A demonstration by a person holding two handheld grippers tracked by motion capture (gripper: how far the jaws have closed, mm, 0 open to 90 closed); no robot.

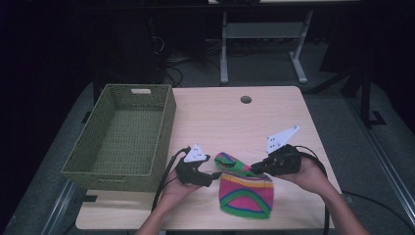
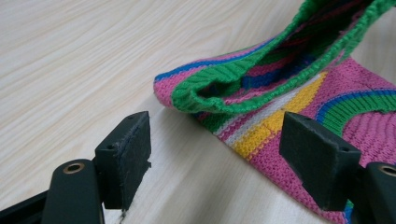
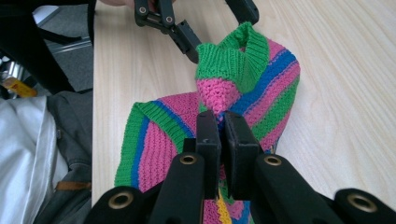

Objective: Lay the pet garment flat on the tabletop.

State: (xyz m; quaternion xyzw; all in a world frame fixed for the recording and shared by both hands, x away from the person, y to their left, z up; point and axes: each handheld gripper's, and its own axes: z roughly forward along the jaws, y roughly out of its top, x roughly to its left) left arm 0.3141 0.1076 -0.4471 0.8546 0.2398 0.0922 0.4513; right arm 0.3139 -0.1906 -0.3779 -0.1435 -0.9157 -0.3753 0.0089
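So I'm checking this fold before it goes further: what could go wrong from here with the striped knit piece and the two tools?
1. The right tool pinches just a small fold of the striped knit piece; the stretchy fabric could slip out if pulled.
2. The left tool stands open at the green ribbed edge; closing now it might catch one layer only, or miss it.
3. The piece lies near the table's front edge and could be dragged off.

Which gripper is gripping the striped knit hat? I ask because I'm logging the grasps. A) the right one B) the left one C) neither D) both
A: in the right gripper view, the right gripper has its jaws pinched on a fold of the hat, while the left gripper stands open beside it.
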